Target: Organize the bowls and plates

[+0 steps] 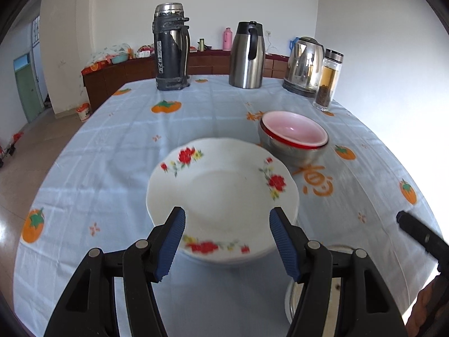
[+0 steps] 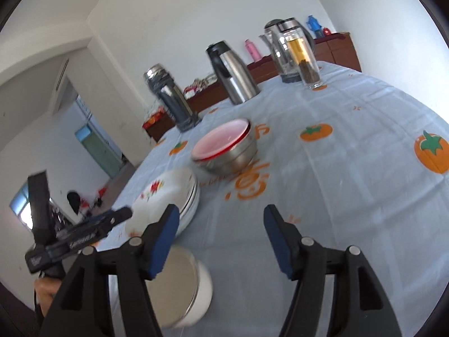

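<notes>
Tablecloth (image 1: 112, 168) blurred; both tongs (image 1: 227, 241) (image 2: 221, 238) apart, empty; white bowl (image 2: 202, 289) half hidden.

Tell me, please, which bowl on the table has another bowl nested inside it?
The steel bowl beside the flowered plate; a pink, red-rimmed bowl sits inside it.

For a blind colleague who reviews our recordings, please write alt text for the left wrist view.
An open left hand-held gripper with blue pads points at a stack of white flowered plates on a light blue tablecloth printed with orange fruits. Behind, to the right, a pink bowl sits nested in a steel bowl. Two flasks, a kettle and a glass tea bottle stand at the far edge.
</notes>
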The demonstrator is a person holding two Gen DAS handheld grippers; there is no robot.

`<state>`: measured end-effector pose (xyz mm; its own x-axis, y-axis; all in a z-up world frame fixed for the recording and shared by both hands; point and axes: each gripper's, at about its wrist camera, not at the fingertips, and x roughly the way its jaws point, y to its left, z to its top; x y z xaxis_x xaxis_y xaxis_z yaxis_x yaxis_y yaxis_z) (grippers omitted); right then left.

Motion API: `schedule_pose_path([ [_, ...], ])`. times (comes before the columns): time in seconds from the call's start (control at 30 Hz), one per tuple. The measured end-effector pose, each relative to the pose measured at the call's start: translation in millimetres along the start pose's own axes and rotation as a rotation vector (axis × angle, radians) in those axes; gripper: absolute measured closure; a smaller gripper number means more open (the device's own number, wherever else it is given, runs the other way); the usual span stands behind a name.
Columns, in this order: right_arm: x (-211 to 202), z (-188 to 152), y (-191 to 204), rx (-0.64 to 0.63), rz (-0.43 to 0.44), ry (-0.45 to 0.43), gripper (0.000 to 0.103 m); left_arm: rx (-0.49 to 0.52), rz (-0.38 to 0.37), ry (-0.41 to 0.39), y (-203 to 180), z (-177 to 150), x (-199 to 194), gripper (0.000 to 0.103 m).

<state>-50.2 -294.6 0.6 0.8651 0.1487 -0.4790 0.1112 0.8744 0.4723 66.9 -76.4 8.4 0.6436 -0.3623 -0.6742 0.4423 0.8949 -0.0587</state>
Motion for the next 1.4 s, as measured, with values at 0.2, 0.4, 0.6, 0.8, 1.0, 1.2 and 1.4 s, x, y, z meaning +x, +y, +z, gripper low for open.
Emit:
schedule_pose_path([
  [0.2, -7, -28, 18, -0.034, -0.005, 0.050, 0.038, 0.017, 0.001, 0.004, -4, -20, -10, 0.038],
  [0.4, -7, -44, 27, -0.054, -0.029, 0.094, 0.047, 0.020, -0.033, 0.010, -9, -32, -17, 0.038],
  [0.6, -8, -51, 31, -0.066, -0.046, 0.099, 0.048, 0.015, -0.083, 0.025, -14, -37, -17, 0.044],
  [0.8, -5, -54, 35, -0.077, -0.052, 0.106, 0.049, 0.043, -0.111, 0.051, -25, -44, -11, 0.060],
  [1.0, 0, -56, 36, -0.083, -0.072, 0.119, 0.060, 0.071, -0.140, 0.068, -34, -49, -8, 0.080],
  [1.2, 5, -58, 35, -0.072, -0.078, 0.131, 0.065, 0.083, -0.175, 0.086, -41, -54, -4, 0.080],
  [1.4, 13, -62, 37, -0.074, -0.090, 0.153, 0.070, 0.080, -0.183, 0.118, -45, -58, 5, 0.080],
])
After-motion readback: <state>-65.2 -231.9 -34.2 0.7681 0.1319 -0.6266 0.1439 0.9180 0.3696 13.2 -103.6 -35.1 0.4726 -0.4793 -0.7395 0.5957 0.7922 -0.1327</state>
